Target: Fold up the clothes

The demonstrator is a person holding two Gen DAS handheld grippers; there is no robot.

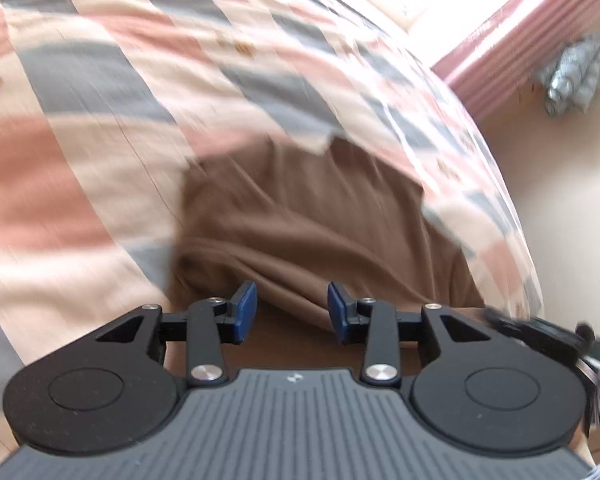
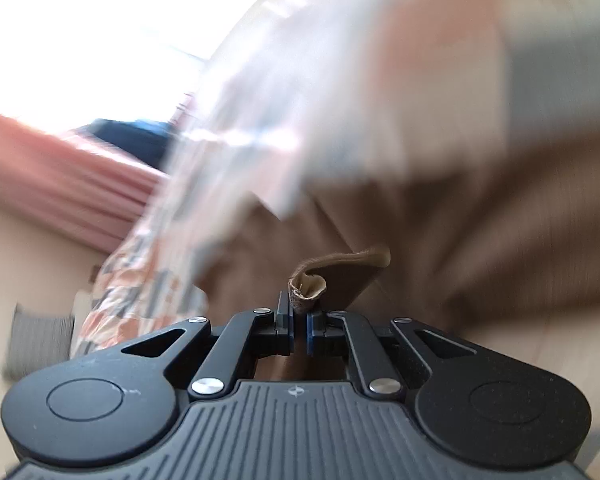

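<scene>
Fold barely begun, by your views: the brown garment [image 1: 308, 216] lies rumpled on the checked bedspread [image 1: 100, 92], with no crisp crease showing. Your left gripper [image 1: 292, 312] stands wide open over the cloth, pads gripping nothing. Your right gripper [image 2: 299, 320] is nearly closed, pinching the garment's hem edge [image 2: 306, 290]; background blurred.

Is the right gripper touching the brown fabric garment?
Touching. The right wrist view shows the right gripper with its jaws closed on a bunched edge of the brown fabric garment.
</scene>
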